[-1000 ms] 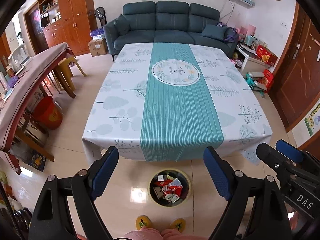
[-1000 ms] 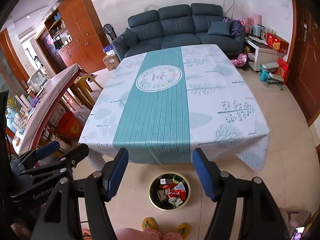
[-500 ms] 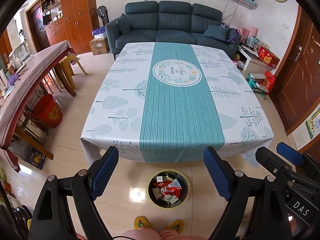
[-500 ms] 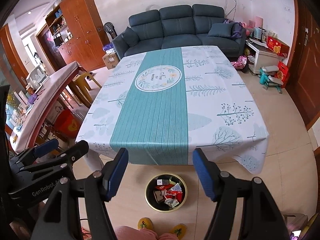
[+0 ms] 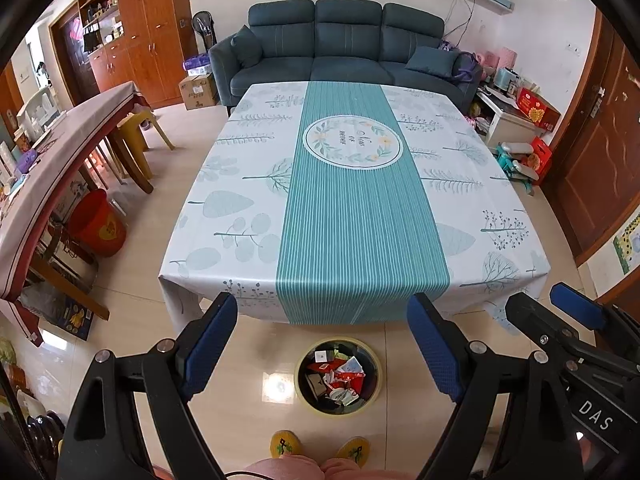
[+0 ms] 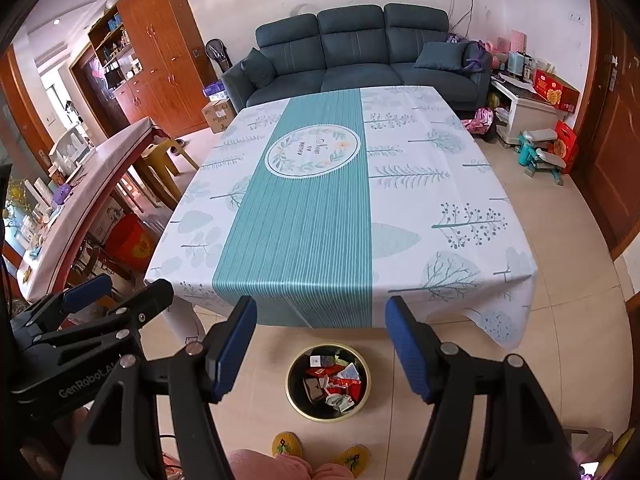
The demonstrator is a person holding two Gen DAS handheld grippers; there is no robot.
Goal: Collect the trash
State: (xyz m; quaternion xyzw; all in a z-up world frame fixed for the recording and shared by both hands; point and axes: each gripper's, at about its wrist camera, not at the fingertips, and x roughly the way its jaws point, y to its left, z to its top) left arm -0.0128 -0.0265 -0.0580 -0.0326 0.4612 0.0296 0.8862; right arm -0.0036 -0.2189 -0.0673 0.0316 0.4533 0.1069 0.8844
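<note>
A round bin with a yellow rim [image 5: 338,376] [image 6: 328,384] stands on the tiled floor just in front of the table, holding several red and white wrappers and small boxes. The table [image 5: 240,200] [image 6: 440,208] wears a white and teal cloth with nothing on it. My left gripper [image 5: 322,344] hangs open above the bin, nothing between its blue pads. My right gripper [image 6: 322,348] is likewise open and empty over the bin. Each gripper shows at the edge of the other's view: the right gripper [image 5: 560,320] and the left gripper [image 6: 116,296].
A person's yellow slippers [image 5: 320,444] and pink trouser legs sit at the bottom edge, close to the bin. A long side table [image 5: 60,152], a yellow stool [image 5: 140,128] and a red bucket [image 5: 98,224] stand on the left. A dark sofa [image 5: 340,40] is behind the table; toys and boxes [image 5: 524,156] lie on the right.
Both views have drifted slightly, so the table and bin sit a little differently in frame. The jaws of both grippers stand as before and nothing was picked up or dropped.
</note>
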